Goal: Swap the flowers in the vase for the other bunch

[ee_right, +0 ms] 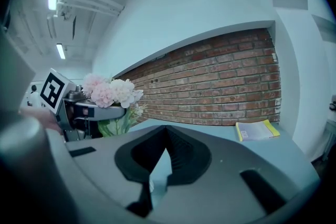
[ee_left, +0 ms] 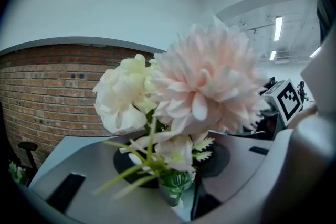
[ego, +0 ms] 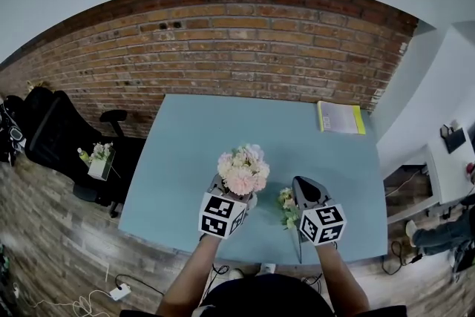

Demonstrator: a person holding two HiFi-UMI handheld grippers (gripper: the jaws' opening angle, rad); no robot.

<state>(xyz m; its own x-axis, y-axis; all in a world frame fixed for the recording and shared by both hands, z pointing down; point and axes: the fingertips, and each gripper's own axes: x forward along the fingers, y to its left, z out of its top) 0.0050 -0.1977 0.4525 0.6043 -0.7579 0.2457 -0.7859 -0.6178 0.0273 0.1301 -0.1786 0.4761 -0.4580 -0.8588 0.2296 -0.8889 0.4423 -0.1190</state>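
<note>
A bunch of pink and cream flowers point(ego: 241, 168) stands above my left gripper point(ego: 228, 193), whose jaws are shut on its green stems just under the blooms. In the left gripper view the blooms point(ee_left: 202, 84) fill the middle, and a bit of clear glass with stems, the vase point(ee_left: 176, 187), shows low between the jaws. In the head view the blooms hide the vase. A smaller pale bunch point(ego: 286, 208) lies on the blue table point(ego: 215, 122), just left of my right gripper point(ego: 306, 187). That gripper point(ee_right: 167, 129) is shut with nothing in it.
A yellow-edged booklet point(ego: 341, 117) lies at the table's far right corner. A brick wall point(ego: 245, 41) runs behind the table. A black office chair point(ego: 52, 131) and a small planter point(ego: 99, 159) stand on the floor at the left, a white desk point(ego: 453, 152) at the right.
</note>
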